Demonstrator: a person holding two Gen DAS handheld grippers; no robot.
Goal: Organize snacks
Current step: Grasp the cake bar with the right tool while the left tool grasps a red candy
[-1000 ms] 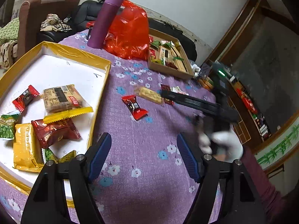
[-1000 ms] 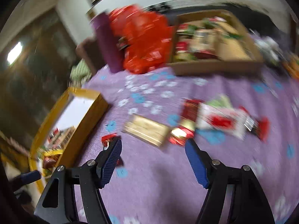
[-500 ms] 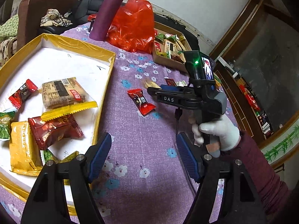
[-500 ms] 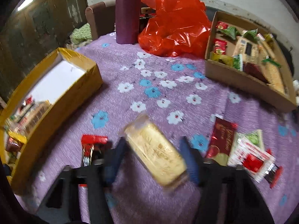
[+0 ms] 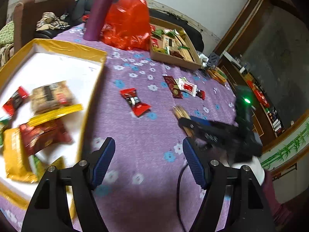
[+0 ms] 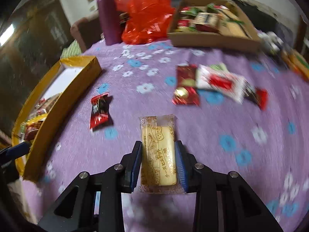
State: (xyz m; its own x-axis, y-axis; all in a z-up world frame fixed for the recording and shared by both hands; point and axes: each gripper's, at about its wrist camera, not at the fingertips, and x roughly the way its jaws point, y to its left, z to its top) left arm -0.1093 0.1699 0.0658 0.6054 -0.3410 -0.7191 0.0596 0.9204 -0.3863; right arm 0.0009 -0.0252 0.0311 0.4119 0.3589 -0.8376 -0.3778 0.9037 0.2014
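Gripping a clear-wrapped yellow biscuit pack [image 6: 158, 152] for the gold-rimmed white tray [image 5: 58, 46], the right claw [image 6: 158, 160] lifts it; the left claw [image 5: 148, 160] waits wide.

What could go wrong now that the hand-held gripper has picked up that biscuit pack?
The right hand-held gripper pinches the biscuit pack by its long edges, so it might crack or slip out. On the way to the gold-rimmed tray it could snag the raised wall. The red candy lies along that route and might get knocked.
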